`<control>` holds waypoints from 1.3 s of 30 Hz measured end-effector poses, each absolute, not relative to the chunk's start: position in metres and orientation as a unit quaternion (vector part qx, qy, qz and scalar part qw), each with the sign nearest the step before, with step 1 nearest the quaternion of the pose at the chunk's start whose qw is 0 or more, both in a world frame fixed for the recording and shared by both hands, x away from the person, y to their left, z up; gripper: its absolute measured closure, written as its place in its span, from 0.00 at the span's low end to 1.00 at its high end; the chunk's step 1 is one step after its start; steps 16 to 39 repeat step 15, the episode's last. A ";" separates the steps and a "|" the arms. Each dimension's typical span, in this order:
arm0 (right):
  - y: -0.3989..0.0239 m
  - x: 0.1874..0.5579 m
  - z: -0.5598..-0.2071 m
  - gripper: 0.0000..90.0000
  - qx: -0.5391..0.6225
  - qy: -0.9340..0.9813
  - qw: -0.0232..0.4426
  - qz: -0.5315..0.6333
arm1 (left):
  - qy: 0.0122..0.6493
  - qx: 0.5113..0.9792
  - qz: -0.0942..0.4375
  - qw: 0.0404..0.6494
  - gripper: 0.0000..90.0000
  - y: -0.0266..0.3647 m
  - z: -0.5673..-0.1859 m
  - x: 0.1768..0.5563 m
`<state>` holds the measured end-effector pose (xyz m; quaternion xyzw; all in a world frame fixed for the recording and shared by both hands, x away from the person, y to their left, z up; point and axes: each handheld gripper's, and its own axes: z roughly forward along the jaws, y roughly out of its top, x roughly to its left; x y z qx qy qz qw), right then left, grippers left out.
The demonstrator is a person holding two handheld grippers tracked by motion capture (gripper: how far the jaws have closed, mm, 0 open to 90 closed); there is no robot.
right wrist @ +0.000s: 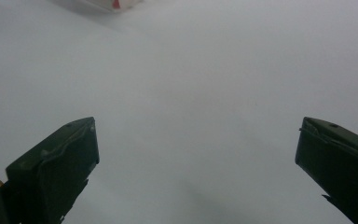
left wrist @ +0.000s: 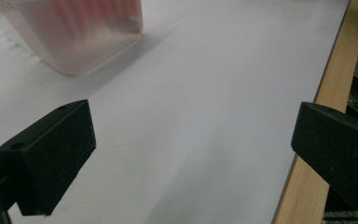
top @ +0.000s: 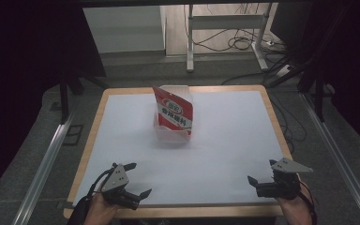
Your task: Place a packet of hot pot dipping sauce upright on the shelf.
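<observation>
White table (top: 215, 154): packet (top: 174, 111) beyond grippers.

Wide-spread claw (right wrist: 196, 163) above white table (right wrist: 191, 84)

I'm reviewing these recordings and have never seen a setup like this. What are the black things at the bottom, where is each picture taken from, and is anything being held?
A person sits at a white table and holds a hand-operated tool in each hand: the left gripper and the right gripper. The high view looks down from above the person's side. The other two pictures come from cameras riding on each gripper, so the black blocks there are its own fingers. Farther up the table stands a clear plastic container with a red and white packet in it. Both grippers are open near the table's front edge and hold nothing.
</observation>
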<state>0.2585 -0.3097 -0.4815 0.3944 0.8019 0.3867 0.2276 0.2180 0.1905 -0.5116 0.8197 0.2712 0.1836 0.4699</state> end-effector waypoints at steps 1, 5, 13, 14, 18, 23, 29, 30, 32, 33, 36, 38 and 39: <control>-0.311 0.259 -0.483 0.00 0.395 0.802 0.230 0.384 | 0.271 0.820 0.184 0.469 0.00 0.191 -0.512 0.218; -0.315 0.260 -0.490 0.00 0.401 0.804 0.227 0.377 | 0.271 0.821 0.185 0.467 0.00 0.190 -0.512 0.218; -0.316 0.262 -0.497 0.00 0.404 0.811 0.219 0.363 | 0.270 0.823 0.186 0.464 0.00 0.189 -0.512 0.218; -0.316 0.263 -0.497 0.00 0.403 0.811 0.218 0.363 | 0.271 0.823 0.186 0.464 0.00 0.189 -0.512 0.218; -0.316 0.263 -0.498 0.00 0.403 0.812 0.217 0.363 | 0.271 0.823 0.185 0.464 0.00 0.189 -0.512 0.218; -0.316 0.263 -0.498 0.00 0.403 0.812 0.217 0.363 | 0.271 0.823 0.185 0.464 0.00 0.189 -0.512 0.218; -0.316 0.263 -0.498 0.00 0.403 0.812 0.217 0.363 | 0.271 0.823 0.185 0.464 0.00 0.189 -0.512 0.218; -0.316 0.263 -0.498 0.00 0.403 0.812 0.217 0.363 | 0.271 0.823 0.185 0.464 0.00 0.189 -0.512 0.218; -0.316 0.263 -0.498 0.00 0.403 0.812 0.217 0.363 | 0.271 0.823 0.185 0.464 0.00 0.189 -0.512 0.218; -0.316 0.263 -0.498 0.00 0.403 0.812 0.217 0.363 | 0.271 0.823 0.185 0.464 0.00 0.189 -0.512 0.218; -0.316 0.263 -0.498 0.00 0.403 0.812 0.217 0.363 | 0.271 0.823 0.185 0.464 0.00 0.189 -0.512 0.218; -0.316 0.263 -0.498 0.00 0.403 0.812 0.217 0.363 | 0.271 0.823 0.185 0.464 0.00 0.189 -0.512 0.218; -0.316 0.263 -0.498 0.00 0.403 0.812 0.217 0.363 | 0.271 0.823 0.185 0.464 0.00 0.189 -0.512 0.218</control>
